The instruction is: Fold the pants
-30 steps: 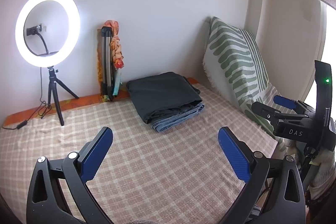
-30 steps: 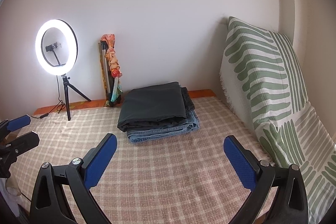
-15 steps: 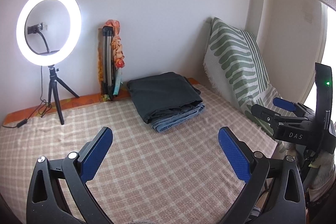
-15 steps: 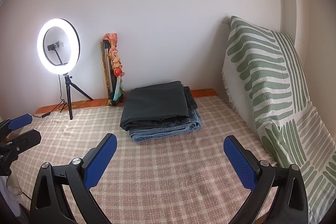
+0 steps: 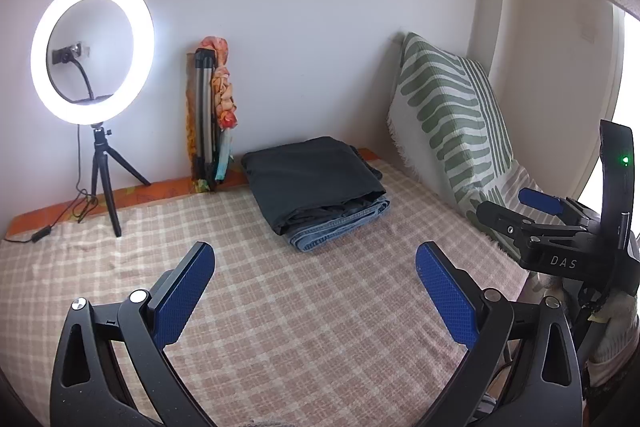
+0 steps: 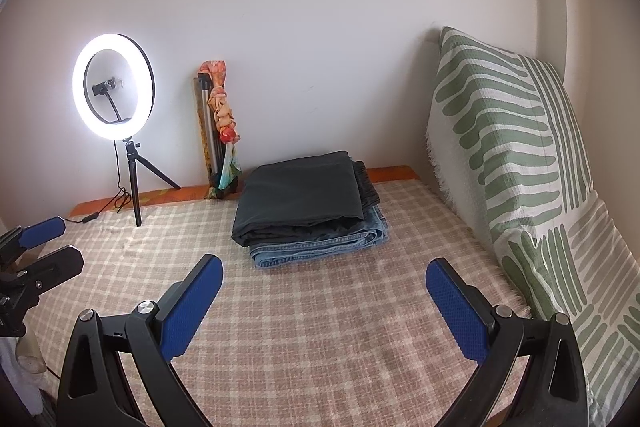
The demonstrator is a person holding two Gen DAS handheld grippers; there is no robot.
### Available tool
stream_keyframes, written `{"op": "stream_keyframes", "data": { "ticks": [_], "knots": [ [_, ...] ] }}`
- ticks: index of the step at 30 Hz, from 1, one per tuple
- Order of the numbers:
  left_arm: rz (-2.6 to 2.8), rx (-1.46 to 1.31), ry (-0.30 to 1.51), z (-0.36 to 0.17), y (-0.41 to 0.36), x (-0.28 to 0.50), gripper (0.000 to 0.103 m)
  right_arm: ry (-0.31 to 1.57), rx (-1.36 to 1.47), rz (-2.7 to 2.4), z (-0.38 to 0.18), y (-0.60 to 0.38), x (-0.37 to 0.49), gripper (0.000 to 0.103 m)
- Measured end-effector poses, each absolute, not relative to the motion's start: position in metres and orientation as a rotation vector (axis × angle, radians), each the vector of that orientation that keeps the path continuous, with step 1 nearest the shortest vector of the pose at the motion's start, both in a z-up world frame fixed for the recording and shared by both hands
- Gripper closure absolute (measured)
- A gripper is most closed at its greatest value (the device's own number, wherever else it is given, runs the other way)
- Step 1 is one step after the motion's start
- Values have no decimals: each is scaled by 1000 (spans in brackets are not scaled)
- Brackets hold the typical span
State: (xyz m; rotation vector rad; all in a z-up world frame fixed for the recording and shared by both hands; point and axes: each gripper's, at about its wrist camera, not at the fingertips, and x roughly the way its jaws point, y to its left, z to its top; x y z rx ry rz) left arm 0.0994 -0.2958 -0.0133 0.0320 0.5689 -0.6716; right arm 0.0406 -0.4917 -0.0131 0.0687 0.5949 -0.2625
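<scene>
Folding looks done: dark grey folded pants (image 6: pixel 302 195) lie stacked on folded blue jeans (image 6: pixel 320 247) at the checked bed's (image 6: pixel 320 339) far end, both claws, left (image 5: pixel 314 291) and right (image 6: pixel 324 301), wide and empty.

I see a plain white wall (image 6: pixel 320 27) behind a bed spread with a pink-and-cream checked cover (image 6: pixel 328 331). An orange patterned strip of fabric (image 5: pixel 132 195) shows along the cover's far edge at the wall. On the cover at the left stands 1 lit white ring light on a small black tripod (image 6: pixel 113 85), its black cable (image 5: pixel 44 231) trailing beside it. A folded metal stand wrapped in orange printed cloth (image 6: pixel 218 131) leans on the wall. At the right, a green-and-white striped woven throw (image 6: pixel 516 163) covers an upright cushion. From the left wrist camera, bright daylight comes through a window (image 5: pixel 630 99) at the far right.
</scene>
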Motion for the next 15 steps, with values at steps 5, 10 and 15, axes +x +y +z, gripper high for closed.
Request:
{"op": "stream_keyframes", "data": {
  "ticks": [5, 10, 15],
  "knots": [
    [-674, 39, 564, -14, -296, 98, 2, 598, 71, -255, -14, -491, 42, 0],
    [-671, 43, 559, -14, -297, 98, 2, 599, 70, -254, -15, -490, 42, 0],
    [-685, 48, 535, -14, -295, 97, 2, 601, 69, -248, -16, -491, 45, 0]
  ]
}}
